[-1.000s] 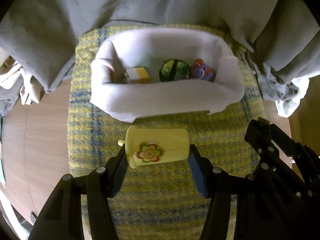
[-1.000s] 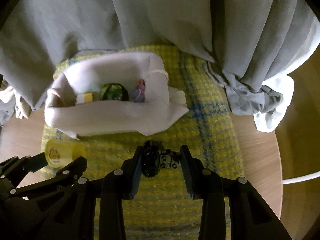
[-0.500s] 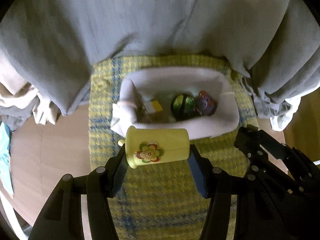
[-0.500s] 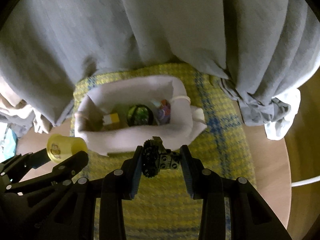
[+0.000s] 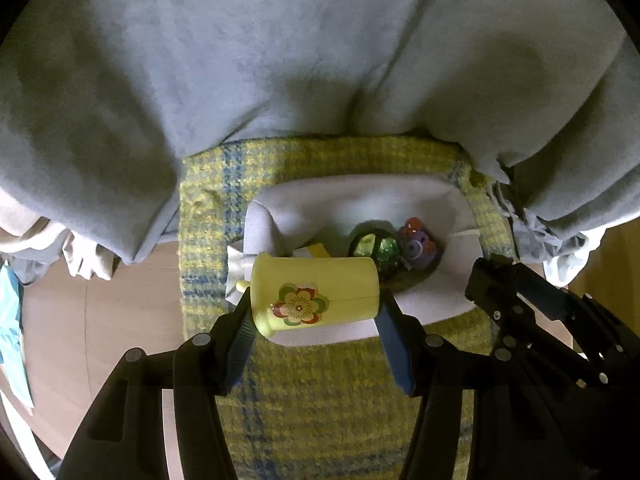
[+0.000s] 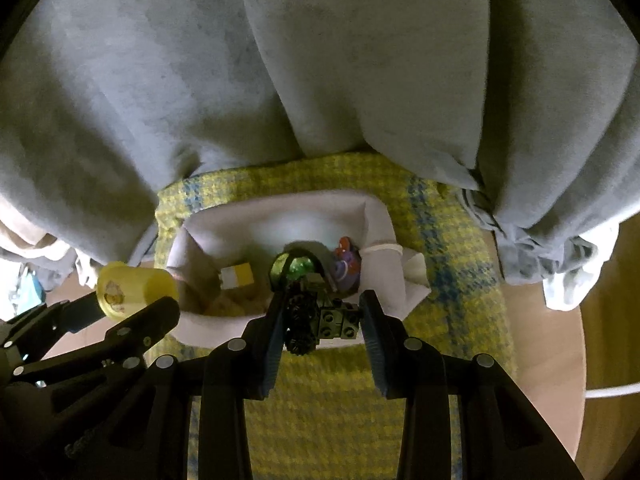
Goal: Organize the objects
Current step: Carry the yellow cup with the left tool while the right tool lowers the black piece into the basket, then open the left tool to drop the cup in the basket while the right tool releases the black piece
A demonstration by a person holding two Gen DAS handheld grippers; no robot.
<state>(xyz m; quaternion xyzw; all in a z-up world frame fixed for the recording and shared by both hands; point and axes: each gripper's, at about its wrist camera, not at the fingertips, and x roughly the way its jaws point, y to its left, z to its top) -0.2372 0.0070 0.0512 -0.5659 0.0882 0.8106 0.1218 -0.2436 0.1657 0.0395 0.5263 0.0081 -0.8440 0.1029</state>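
Observation:
My left gripper [image 5: 314, 300] is shut on a yellow cup [image 5: 316, 294] with a flower sticker, held sideways over the near rim of a white fabric basket [image 5: 360, 196]. In the right wrist view the same cup [image 6: 136, 286] shows at the left, in the left gripper [image 6: 120, 308]. My right gripper [image 6: 322, 320] is shut on a dark toy-brick piece [image 6: 320, 322] with a black gear wheel, above the basket's [image 6: 280, 216] front edge. Inside the basket lie a green ball [image 5: 376, 250], a purple toy [image 5: 418, 246] and a yellow-white block [image 6: 236, 276].
The basket stands on a yellow-and-blue woven mat [image 5: 320, 392] over a round wooden table [image 5: 100, 320]. A big grey cloth [image 5: 280, 60] is heaped behind the basket and hangs over the table's far edge. A white cable [image 6: 612, 391] lies at the right.
Both grippers have risen and moved toward the basket with their loads. The cup and the brick piece now hang over its near rim, and more of the grey cloth fills the view.

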